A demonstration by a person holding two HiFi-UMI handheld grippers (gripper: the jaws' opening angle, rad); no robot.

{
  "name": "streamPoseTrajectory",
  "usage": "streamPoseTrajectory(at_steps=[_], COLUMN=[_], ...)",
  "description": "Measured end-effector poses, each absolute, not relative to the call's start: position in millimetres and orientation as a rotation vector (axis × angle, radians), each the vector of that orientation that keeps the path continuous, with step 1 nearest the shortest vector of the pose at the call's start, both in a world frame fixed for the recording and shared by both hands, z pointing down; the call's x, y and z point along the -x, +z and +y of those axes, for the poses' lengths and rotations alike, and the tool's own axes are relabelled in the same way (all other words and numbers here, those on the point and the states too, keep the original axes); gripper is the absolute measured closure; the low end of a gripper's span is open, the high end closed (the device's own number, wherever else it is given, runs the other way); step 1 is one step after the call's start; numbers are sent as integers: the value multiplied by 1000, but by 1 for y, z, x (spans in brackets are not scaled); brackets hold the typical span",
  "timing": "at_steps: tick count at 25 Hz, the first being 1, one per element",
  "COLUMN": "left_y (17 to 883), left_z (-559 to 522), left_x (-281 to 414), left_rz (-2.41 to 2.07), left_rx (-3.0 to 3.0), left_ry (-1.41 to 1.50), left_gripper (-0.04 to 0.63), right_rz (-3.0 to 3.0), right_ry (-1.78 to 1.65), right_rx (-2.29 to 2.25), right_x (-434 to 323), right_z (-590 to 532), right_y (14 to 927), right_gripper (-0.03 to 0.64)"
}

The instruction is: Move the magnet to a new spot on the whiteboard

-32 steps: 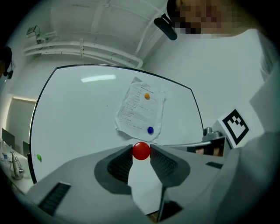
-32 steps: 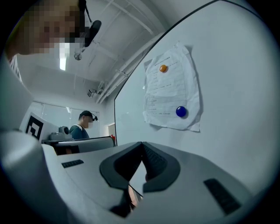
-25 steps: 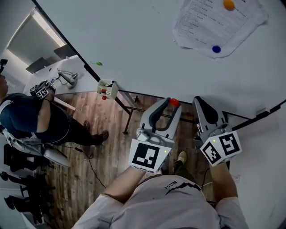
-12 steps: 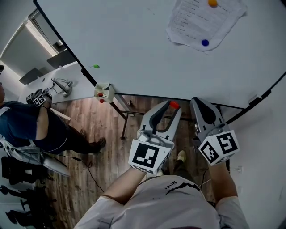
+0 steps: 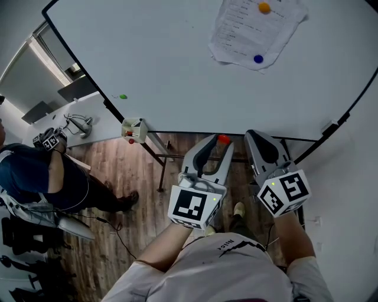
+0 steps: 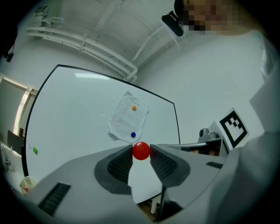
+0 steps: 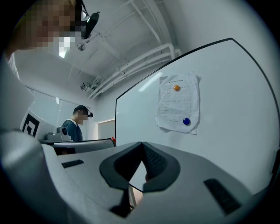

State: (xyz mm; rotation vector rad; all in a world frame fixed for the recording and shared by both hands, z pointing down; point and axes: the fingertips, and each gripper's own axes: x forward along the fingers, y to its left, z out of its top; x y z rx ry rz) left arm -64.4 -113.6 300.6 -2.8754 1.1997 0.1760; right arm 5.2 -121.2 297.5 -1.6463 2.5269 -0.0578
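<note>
A round red magnet (image 6: 141,151) sits pinched between the tips of my left gripper (image 5: 219,143), which is held below the whiteboard (image 5: 177,65); the same red magnet (image 5: 223,140) shows at the jaw tips in the head view. My right gripper (image 5: 258,139) hangs beside it, shut and empty, its jaws meeting at the tips (image 7: 141,144). On the whiteboard a sheet of paper (image 5: 254,29) is pinned by an orange magnet (image 5: 264,8) and a blue magnet (image 5: 258,59). A small green magnet (image 5: 123,97) sticks near the board's left edge.
A small tray with markers (image 5: 135,130) hangs at the board's lower left corner. Another person (image 5: 35,171) stands at the left on the wooden floor (image 5: 136,189), holding marked grippers near a white table (image 5: 88,121). The board's stand legs (image 5: 159,162) run under it.
The view has shifted: the whiteboard and paper slid left and up in the picture. Both grippers kept their pose, the left still on the red magnet.
</note>
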Motion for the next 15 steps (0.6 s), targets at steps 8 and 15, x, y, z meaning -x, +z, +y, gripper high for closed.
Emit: streamPoseTrajectory(at_steps=[8,15], left_y=[293,298], left_z=[-125,-135], left_x=[63,57], left_rz=[1209,1218], left_rx=[2845,2848], left_ry=[169,134], left_gripper=[465,465], right_rz=[2538,2539], right_ry=[-35,-50], right_rx=[1646,1648], right_x=[-4,-8], right_z=[-131,-141], right_y=[293,299], right_gripper=[604,604])
